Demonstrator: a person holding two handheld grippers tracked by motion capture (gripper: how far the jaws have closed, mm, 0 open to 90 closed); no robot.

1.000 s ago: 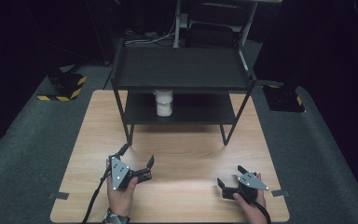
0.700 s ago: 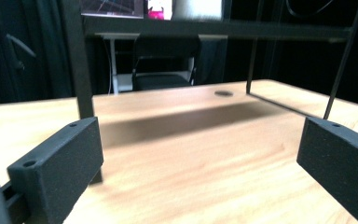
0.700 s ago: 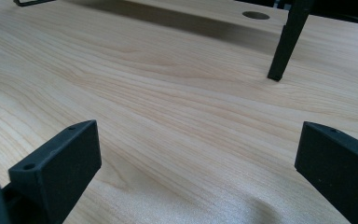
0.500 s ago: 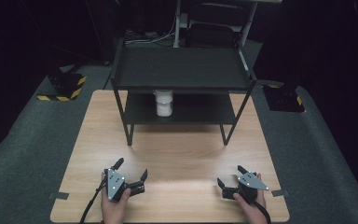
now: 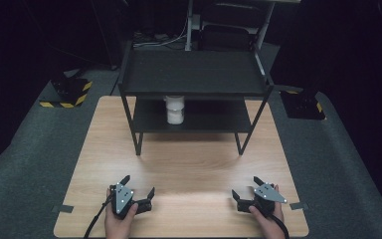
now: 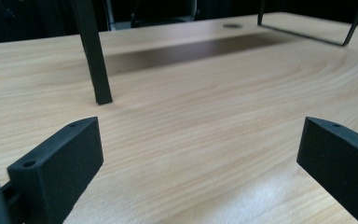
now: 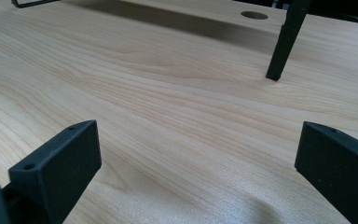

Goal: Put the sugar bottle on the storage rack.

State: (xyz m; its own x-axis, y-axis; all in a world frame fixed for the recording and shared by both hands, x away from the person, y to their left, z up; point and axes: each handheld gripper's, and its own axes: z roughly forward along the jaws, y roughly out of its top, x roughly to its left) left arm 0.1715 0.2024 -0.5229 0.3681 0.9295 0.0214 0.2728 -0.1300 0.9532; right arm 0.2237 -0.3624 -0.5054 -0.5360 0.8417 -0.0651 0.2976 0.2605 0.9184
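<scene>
Both grippers, left (image 5: 138, 186) and right (image 5: 244, 188), had fingers spread wide, empty; bare worktop (image 5: 194, 164) lay between the fingers.

Light: bright on the desk (image 5: 189, 164) from overhead, surroundings nearly black.
Shadows: dark band under the shelf rack (image 5: 194, 74).
Glare: soft sheen on near wood.
Focus: high view soft; tongs views blur far off.

Right gripper (image 7: 198, 177) with both black jaws spread wide apart, nothing between them, low over the pale wooden table (image 7: 168, 107). A black shelf leg (image 7: 284, 44) stands on the table beyond, with a round hole (image 7: 254, 15) behind it.
</scene>
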